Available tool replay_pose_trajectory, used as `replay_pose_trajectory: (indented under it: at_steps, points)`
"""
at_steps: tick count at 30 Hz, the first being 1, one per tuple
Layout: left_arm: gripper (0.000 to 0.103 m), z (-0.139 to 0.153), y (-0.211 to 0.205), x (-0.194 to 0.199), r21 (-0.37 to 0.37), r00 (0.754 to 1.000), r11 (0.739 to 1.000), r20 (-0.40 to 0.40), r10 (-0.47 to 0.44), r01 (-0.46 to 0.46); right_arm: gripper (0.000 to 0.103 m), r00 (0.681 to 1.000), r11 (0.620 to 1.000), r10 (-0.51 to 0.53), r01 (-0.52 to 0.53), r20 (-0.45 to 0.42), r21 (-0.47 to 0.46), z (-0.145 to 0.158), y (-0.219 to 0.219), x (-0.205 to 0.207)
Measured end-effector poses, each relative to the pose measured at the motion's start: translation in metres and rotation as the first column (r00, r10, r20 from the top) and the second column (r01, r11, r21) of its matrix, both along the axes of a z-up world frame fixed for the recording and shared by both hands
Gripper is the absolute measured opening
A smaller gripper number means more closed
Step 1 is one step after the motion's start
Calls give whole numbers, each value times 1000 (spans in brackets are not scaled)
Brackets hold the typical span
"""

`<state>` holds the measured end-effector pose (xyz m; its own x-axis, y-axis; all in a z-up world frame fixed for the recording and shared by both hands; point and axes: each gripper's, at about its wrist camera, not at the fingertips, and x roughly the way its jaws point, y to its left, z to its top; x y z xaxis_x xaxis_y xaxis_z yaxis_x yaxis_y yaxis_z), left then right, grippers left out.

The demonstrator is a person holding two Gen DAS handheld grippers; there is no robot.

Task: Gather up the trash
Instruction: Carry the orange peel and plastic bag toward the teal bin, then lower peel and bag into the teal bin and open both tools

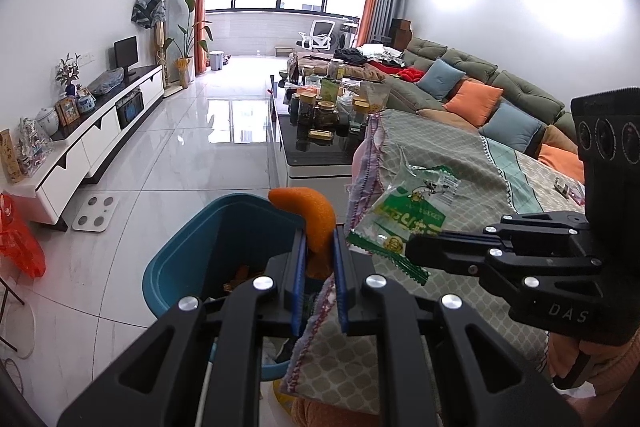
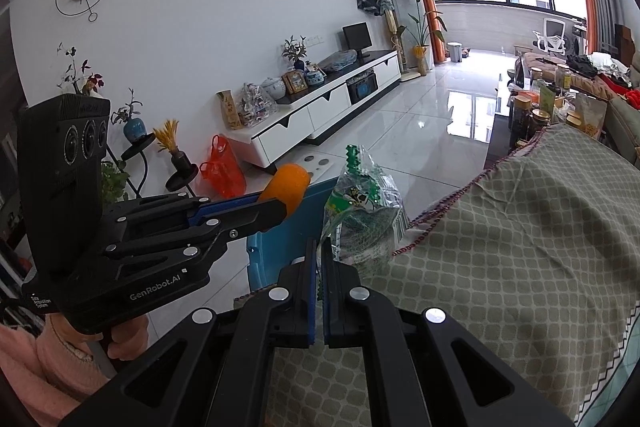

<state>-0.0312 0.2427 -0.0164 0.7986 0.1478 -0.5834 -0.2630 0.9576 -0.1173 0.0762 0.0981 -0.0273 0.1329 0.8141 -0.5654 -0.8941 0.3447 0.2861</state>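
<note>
My left gripper (image 1: 320, 247) is shut on a curled piece of orange peel (image 1: 314, 215) and holds it over the near rim of a blue trash bin (image 1: 224, 239) that has some scraps inside. My right gripper (image 2: 319, 251) is shut on a green and clear snack wrapper (image 2: 360, 207), held just right of the bin. In the left wrist view the right gripper (image 1: 416, 251) comes in from the right with the wrapper (image 1: 404, 219). In the right wrist view the left gripper (image 2: 280, 207) holds the peel (image 2: 290, 187) above the bin (image 2: 276, 251).
A sofa arm under a patterned cloth (image 1: 460, 163) lies right of the bin. A cluttered coffee table (image 1: 320, 123) stands behind it. A white TV cabinet (image 1: 92, 131), a scale (image 1: 96, 211) and an orange bag (image 1: 20, 239) line the left.
</note>
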Motion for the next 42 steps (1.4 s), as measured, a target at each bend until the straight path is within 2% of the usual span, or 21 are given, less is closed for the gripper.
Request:
replay_pose_trajectory:
  at_steps: [42]
  points:
    - [14,-19,30,9,11,992,993,-49,118,-118,3,997,996,71,-70,21,-63,-6,41,-3]
